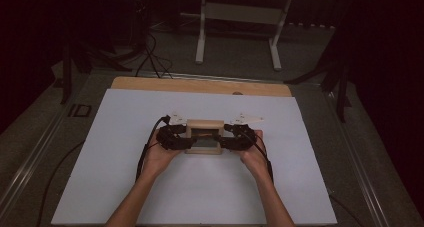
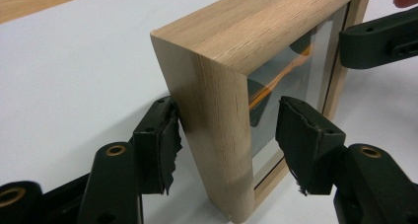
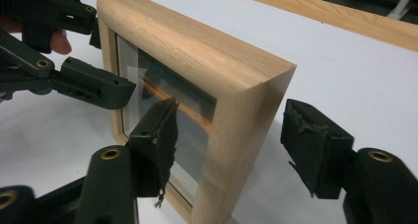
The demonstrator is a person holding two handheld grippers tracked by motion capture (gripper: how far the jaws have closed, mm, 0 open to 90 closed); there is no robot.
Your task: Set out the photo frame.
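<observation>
White tabletop (image 1: 150, 187) beneath wooden frame (image 1: 204, 127)

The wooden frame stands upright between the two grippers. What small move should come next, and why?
Probably draw both grippers straight back, away from the frame's side edges. The wooden frame stands upright on the white table. The left gripper and the right gripper each straddle a side edge with the jaws spread: one left pad sits at the wood, the others stand apart, so nothing is clamped.
</observation>
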